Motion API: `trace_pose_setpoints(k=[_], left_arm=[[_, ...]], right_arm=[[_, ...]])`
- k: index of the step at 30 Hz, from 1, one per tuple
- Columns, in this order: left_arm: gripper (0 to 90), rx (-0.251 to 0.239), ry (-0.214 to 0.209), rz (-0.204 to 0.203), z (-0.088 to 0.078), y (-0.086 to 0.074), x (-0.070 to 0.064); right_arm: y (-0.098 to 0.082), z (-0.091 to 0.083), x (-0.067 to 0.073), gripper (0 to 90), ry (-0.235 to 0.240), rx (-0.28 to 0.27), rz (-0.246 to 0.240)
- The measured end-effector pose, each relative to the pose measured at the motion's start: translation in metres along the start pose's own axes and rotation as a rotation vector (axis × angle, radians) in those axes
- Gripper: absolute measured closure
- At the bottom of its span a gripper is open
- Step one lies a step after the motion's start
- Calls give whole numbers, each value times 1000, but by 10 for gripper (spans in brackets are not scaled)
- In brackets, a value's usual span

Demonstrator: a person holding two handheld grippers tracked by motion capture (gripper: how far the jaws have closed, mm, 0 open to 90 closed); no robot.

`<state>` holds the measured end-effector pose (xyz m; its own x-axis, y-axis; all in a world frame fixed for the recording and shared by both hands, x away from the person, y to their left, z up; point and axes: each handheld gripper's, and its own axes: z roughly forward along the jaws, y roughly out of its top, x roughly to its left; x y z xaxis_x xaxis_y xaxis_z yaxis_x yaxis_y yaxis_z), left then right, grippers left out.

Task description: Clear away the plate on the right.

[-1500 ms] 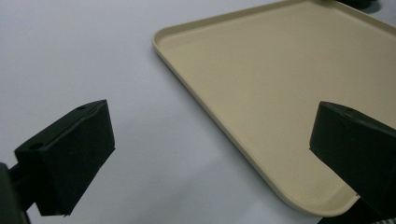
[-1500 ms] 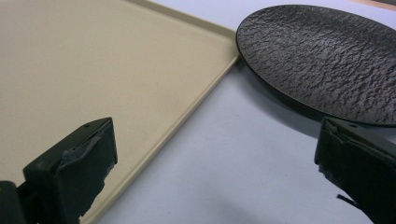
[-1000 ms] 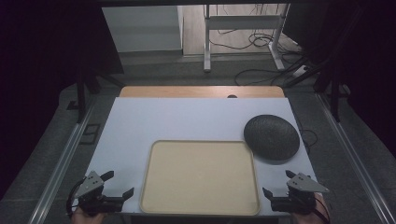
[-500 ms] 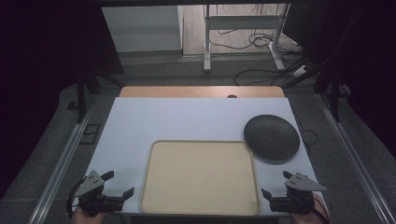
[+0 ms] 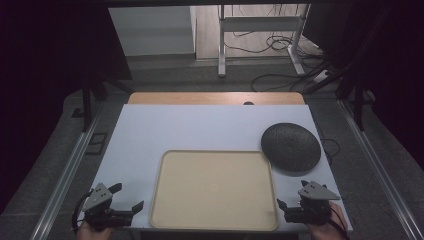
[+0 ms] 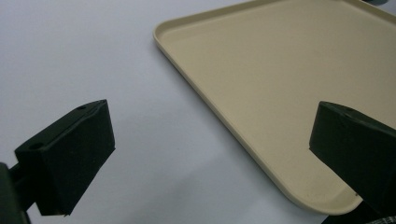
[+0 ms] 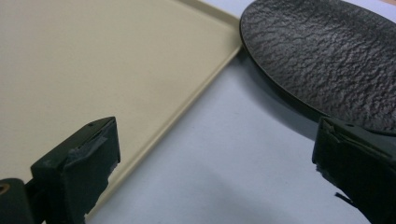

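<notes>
On the table, two grippers flank a beige tray.
Left gripper and right gripper both spread their fingers, grasping nothing; a black plate lies beside the tray.

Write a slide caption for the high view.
Two open grippers, left and right, flank a beige tray; a dark plate sits beside its far right corner.

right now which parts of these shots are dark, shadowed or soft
High view: the surroundings are dark, while the white table is evenly lit. Right gripper view: the black plate casts a soft shadow on the table, and its near jaws look soft. Left gripper view: the beige tray is sharp, without glare.
</notes>
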<state>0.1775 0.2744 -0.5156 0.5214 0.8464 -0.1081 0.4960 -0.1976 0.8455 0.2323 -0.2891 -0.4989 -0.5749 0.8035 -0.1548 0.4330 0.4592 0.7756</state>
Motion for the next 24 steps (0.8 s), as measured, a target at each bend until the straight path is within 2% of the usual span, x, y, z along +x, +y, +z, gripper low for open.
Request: trace_pose_setpoints(k=[10,14,16,17,18,19,20,24], left_arm=[[0,15,-2,9,1,0,-1],[0,17,-2,10,1,0,-1],[0,21,-3,11,2,0,-1],[0,22,-4,11,2,0,-1],[0,26,-5,13,2,0,-1],[0,26,-5,14,2,0,-1],[0,27,-5,15,2,0,-1],[0,27,-5,14,2,0,-1]], right_arm=[[1,5,1,0,-31,17,1],[3,7,-1,0,-43,15,16],[3,7,-1,0,-59,24,-1],[4,8,1,0,-87,42,-40],[4,8,1,0,-98,48,-55],[4,8,1,0,-98,48,-55],[6,9,3,11,-119,56,-81],[7,12,5,47,-149,76,-115]])
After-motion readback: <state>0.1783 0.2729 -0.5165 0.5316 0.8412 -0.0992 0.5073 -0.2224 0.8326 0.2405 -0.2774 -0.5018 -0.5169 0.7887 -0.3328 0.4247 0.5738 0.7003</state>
